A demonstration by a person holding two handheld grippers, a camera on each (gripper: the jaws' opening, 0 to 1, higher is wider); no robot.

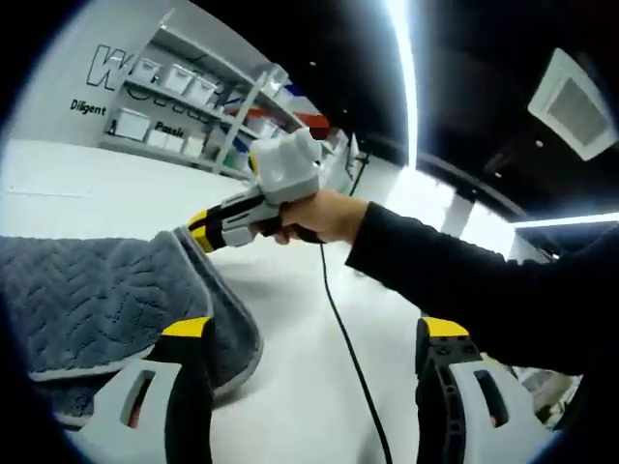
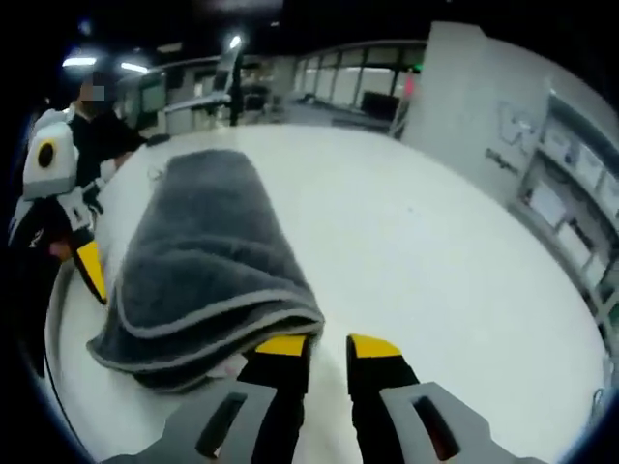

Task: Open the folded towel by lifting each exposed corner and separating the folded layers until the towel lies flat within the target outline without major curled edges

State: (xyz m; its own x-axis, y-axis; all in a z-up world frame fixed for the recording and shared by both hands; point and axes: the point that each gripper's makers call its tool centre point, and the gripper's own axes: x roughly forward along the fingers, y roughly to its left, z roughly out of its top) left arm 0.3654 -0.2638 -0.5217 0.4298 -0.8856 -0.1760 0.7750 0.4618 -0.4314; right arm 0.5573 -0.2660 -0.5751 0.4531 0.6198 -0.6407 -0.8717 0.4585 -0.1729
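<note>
**Folded towel on the white table, both grippers at its edges**

From my left gripper view, the grey towel (image 1: 92,295) lay folded on the white table (image 1: 290,387), its pale-trimmed layered edge curling near my left gripper (image 1: 319,353). That gripper's yellow-tipped jaws stood spread wide apart, with nothing between them but bare tabletop; the left jaw sat just beside the towel's rounded corner. Across from me the right gripper (image 1: 198,230) came in, held by a hand (image 1: 324,215) in a black sleeve (image 1: 464,280), its yellow tip at the towel's far edge. A black cable (image 1: 353,358) trailed over the table beneath it.

In my right gripper view, the towel (image 2: 208,261) stretched away as a long folded bundle, its stacked edges nearest me. The right gripper (image 2: 327,346) had its jaws parted by a narrow gap, the left jaw against the towel's near fold; I could not tell whether any fabric was caught. The left gripper (image 2: 92,269) showed beside the towel's other side. Shelving with bins (image 1: 179,87) stood behind.
</note>
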